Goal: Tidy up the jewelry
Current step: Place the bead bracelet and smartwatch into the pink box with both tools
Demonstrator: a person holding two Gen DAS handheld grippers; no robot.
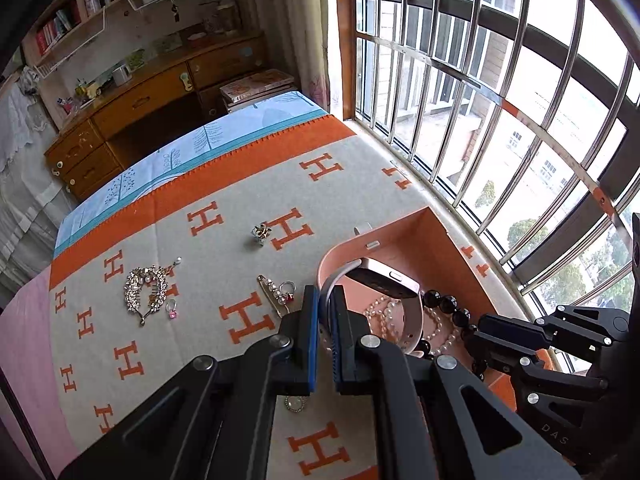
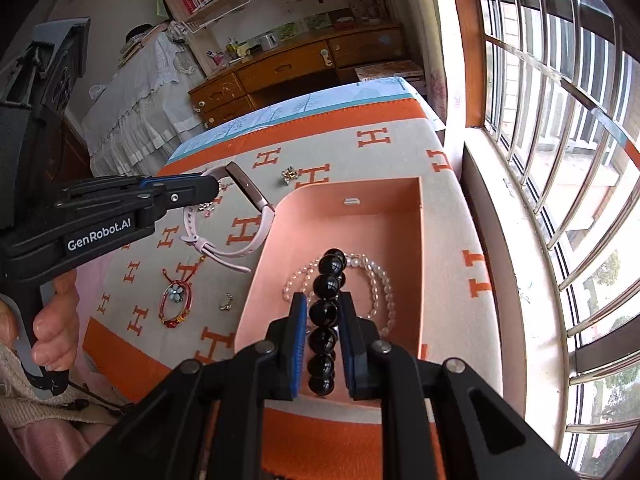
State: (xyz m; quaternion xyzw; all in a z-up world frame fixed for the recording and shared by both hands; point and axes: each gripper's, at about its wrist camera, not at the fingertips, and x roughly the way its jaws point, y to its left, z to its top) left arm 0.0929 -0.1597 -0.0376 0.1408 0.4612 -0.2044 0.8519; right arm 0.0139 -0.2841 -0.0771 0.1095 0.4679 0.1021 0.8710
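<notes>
open blanket (image 1: 224,184) beyond brooches, box (image 2: 400,216) far half bare, pearls (image 2: 376,276) crowd near half, window bars (image 2: 560,128) flank right

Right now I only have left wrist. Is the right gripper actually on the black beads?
Observer: Looks so. In right wrist, the right gripper has its pads flanking the black bead bracelet, with the strand running between them over the box.
Operator: Anything hidden under my left gripper?
Observer: A red oval pendant with a blue flower lies on the blanket, left of the box.
Operator: Watch over the box?
Observer: From there the watch in the left gripper shows mostly left of the box rim, over blanket.
</notes>
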